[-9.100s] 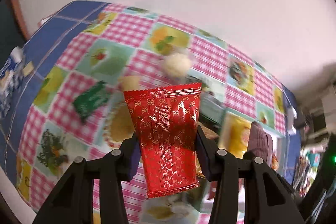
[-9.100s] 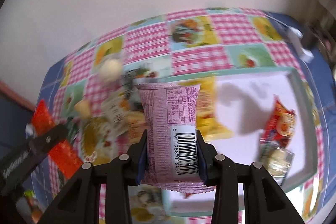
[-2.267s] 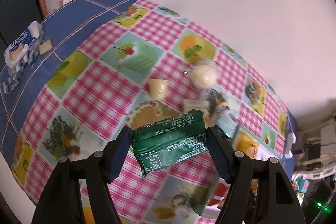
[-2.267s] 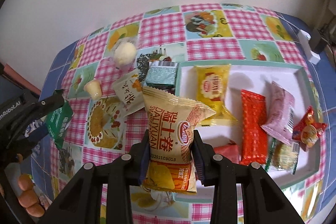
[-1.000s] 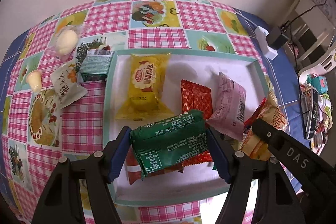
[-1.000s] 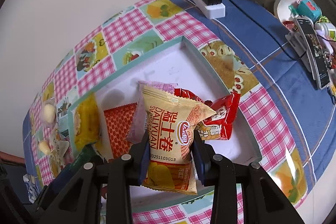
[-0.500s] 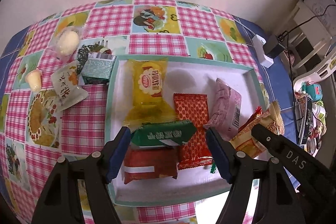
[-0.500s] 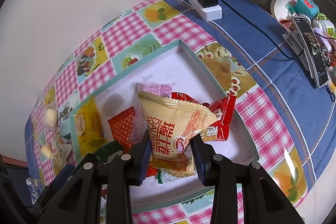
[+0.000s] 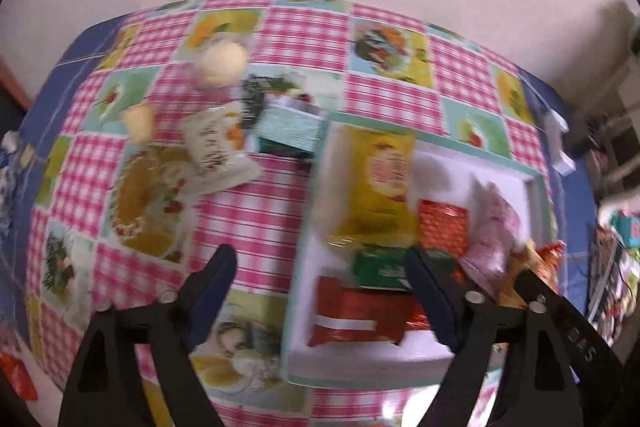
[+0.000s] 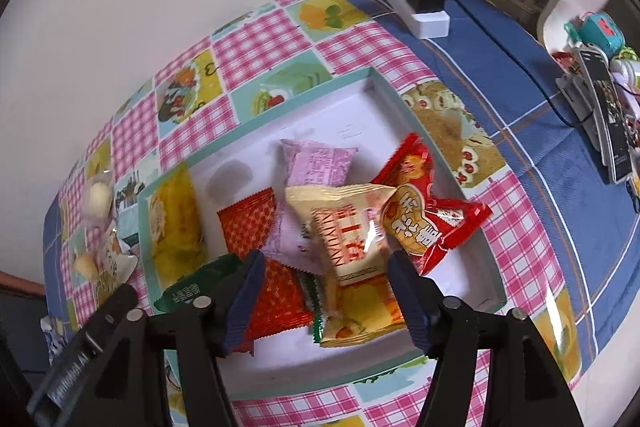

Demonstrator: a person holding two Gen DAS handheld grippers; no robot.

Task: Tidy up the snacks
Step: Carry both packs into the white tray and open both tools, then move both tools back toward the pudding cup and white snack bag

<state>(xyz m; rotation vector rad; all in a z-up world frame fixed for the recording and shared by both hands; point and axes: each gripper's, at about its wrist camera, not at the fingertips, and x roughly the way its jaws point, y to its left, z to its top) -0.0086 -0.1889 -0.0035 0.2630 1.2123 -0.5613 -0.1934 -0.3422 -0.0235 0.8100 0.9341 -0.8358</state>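
My left gripper (image 9: 320,267) hangs over the tray's left rim (image 9: 306,227), its jaws opening with nothing between them. The green packet (image 9: 380,267) lies in the tray beside a yellow packet (image 9: 380,179) and a red one (image 9: 352,315). My right gripper (image 10: 326,279) is over the tray (image 10: 412,115), jaws opening. The beige packet (image 10: 352,235) lies loose between them on the other snacks. A red cartoon packet (image 10: 424,211), a pink packet (image 10: 316,167) and an orange-red packet (image 10: 248,223) lie around it.
Outside the tray, on the checked cloth, lie a white round snack (image 9: 222,61), a small jelly cup (image 9: 138,119), a white packet (image 9: 218,151) and a teal packet (image 9: 290,127). A power strip (image 10: 424,3) and a phone on a stand (image 10: 604,111) sit on the blue cloth.
The left gripper let the green packet drop into the tray and slid left. The right gripper opened and the beige packet fell flat among the snacks.
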